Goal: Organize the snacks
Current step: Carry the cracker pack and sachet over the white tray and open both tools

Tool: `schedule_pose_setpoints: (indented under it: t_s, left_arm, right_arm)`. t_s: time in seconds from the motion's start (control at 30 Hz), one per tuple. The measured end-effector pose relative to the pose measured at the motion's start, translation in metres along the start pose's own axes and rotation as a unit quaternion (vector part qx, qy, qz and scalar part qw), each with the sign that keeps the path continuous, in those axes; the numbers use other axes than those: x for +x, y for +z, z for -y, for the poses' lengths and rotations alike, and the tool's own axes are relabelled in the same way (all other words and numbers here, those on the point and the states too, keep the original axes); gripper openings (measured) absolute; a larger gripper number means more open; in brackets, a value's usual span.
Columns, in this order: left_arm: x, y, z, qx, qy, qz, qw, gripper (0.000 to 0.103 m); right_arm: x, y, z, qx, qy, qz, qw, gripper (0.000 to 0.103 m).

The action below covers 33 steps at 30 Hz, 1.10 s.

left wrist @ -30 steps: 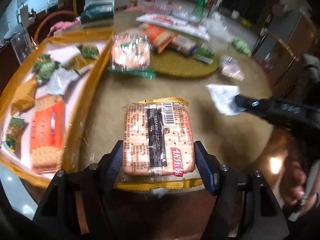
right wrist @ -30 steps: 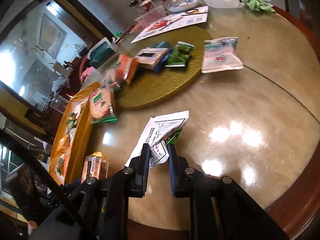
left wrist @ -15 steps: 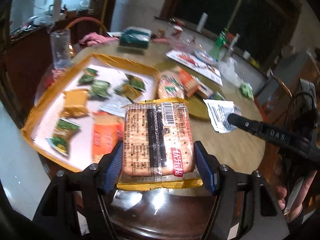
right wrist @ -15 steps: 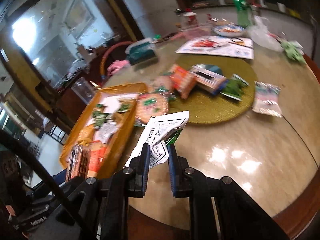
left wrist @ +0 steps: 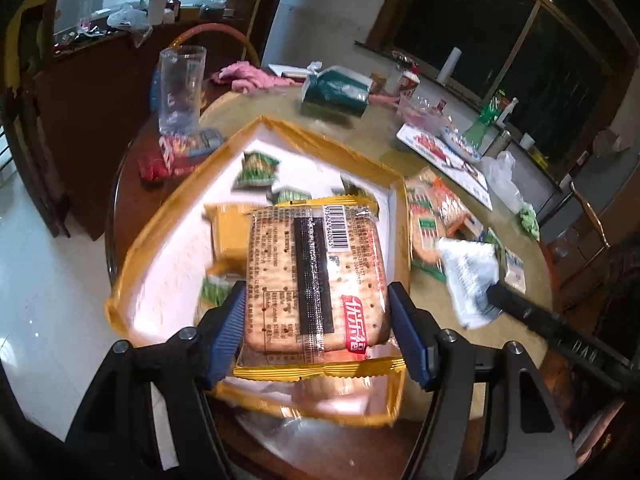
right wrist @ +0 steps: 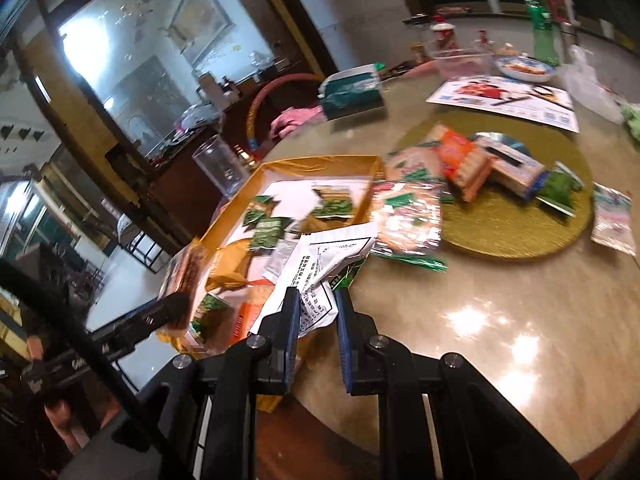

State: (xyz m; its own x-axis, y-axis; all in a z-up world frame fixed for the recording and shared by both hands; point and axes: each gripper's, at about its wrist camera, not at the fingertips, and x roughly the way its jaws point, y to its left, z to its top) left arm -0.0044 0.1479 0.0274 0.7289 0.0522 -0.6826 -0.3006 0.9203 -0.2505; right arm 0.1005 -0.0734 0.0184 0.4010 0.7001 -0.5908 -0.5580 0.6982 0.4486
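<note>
My left gripper [left wrist: 316, 308] is shut on a square cracker pack [left wrist: 316, 272] with a barcode and yellow crimped ends, held above the yellow-rimmed white tray [left wrist: 160, 220]. In the right wrist view the same pack [right wrist: 186, 276] shows edge-on at the tray's [right wrist: 320, 160] near end. My right gripper [right wrist: 316, 304] is shut on a crumpled white sachet [right wrist: 332, 252] with black print, over the tray's near right edge. That sachet [left wrist: 468, 276] and the right gripper's black finger appear at the right in the left wrist view. Small green packets [left wrist: 256, 168] and an orange pack lie in the tray.
A round gold mat [right wrist: 520, 216] holds more cracker packs [right wrist: 460, 164] and green sachets. A round biscuit pack [right wrist: 408, 220] lies beside the tray. A clear cup [left wrist: 180, 84], a teal tissue box [left wrist: 336, 90], a printed leaflet [right wrist: 504, 98] and bottles stand further back.
Both grippers swung left from over the bare table to the tray, each still gripping its packet. The cracker pack now hangs over the tray's inside.
</note>
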Motion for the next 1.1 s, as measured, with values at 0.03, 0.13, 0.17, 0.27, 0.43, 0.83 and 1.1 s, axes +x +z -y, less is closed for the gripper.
schedule_pose_setpoints:
  t_s: [0.03, 0.13, 0.17, 0.27, 0.43, 0.83, 1.1]
  left_arm:
    - [0.003, 0.005, -0.001, 0.0, 0.006, 0.001, 1.0, 0.069]
    - [0.018, 0.025, -0.01, 0.001, 0.01, -0.002, 1.0, 0.069]
    - [0.024, 0.031, -0.012, -0.001, 0.011, -0.004, 0.9999, 0.069]
    - [0.041, 0.046, -0.018, 0.001, 0.013, -0.009, 0.9999, 0.069]
    - [0.074, 0.077, -0.031, -0.013, -0.001, -0.027, 0.9996, 0.069]
    - [0.147, 0.121, -0.04, 0.0, 0.012, -0.106, 0.9943, 0.07]
    - [0.164, 0.126, -0.035, 0.028, 0.033, -0.119, 0.9919, 0.07]
  right_arm:
    - [0.006, 0.002, -0.005, -0.007, -0.002, -0.004, 1.0, 0.016]
    - [0.027, 0.011, -0.019, -0.026, -0.002, -0.015, 1.0, 0.016]
    - [0.035, 0.015, -0.023, -0.035, -0.004, -0.016, 0.999, 0.016]
    - [0.057, 0.026, -0.029, -0.041, -0.021, -0.023, 0.999, 0.016]
    - [0.081, 0.046, -0.029, -0.043, -0.036, -0.03, 0.998, 0.016]
    - [0.15, 0.093, -0.022, -0.026, -0.07, -0.038, 0.996, 0.016]
    - [0.158, 0.093, -0.014, -0.019, -0.078, -0.035, 0.996, 0.018]
